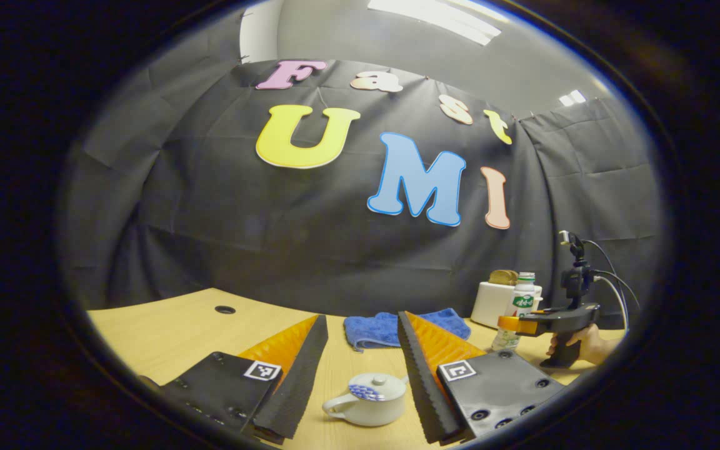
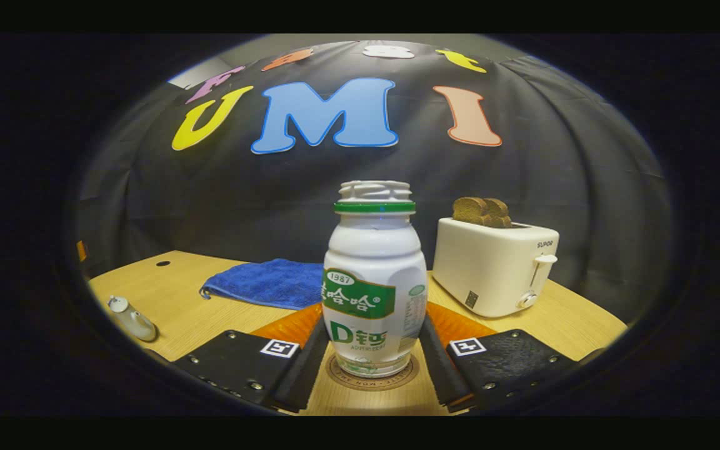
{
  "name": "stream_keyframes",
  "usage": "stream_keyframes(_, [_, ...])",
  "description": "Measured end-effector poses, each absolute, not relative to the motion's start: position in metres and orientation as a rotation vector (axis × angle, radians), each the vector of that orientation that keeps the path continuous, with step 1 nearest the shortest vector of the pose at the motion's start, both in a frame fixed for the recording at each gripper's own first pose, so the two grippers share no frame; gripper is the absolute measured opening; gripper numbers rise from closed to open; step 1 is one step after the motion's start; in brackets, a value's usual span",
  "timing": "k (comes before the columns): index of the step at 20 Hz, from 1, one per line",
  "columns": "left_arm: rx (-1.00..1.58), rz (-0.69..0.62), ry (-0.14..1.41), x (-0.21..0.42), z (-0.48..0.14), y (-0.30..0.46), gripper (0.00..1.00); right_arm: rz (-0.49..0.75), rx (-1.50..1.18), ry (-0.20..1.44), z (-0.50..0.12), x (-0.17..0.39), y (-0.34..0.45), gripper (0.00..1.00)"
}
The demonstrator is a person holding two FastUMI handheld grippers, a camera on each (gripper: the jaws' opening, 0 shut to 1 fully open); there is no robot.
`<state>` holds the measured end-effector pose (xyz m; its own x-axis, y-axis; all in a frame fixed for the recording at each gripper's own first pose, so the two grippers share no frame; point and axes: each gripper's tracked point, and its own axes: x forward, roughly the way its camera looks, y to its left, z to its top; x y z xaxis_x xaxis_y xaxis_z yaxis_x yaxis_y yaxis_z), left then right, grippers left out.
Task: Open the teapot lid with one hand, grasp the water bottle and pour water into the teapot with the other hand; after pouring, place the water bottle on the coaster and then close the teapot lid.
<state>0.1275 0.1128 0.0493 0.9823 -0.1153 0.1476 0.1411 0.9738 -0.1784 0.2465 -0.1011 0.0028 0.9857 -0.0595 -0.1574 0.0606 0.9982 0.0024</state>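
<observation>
Bottle (image 2: 374, 281), green label, stands on lettered coaster (image 2: 372, 379) between tongs (image 2: 369, 369).

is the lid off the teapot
No, the lid sits closed on the teapot, which stands on the table between the left gripper's open fingers.

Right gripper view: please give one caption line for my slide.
Right claw brackets the uncapped water bottle standing on its coaster, toaster behind.
</observation>
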Motion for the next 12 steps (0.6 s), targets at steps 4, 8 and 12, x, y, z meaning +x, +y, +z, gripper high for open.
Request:
stream_keyframes(4, [-0.176, -0.125, -0.128, 0.128, 0.047, 0.113, 0.77, -0.064, 0.012, 0.181, -0.008, 0.248, -0.101, 0.74])
stream_keyframes(8, [-0.177, -0.127, -0.129, 0.128, 0.048, 0.112, 0.77, -0.061, 0.001, 0.172, -0.007, 0.249, -0.1, 0.73])
stream_keyframes(12, [-0.187, -0.123, -0.14, 0.125, 0.051, 0.115, 0.77, -0.077, 0.049, 0.162, -0.006, 0.244, -0.103, 0.91])
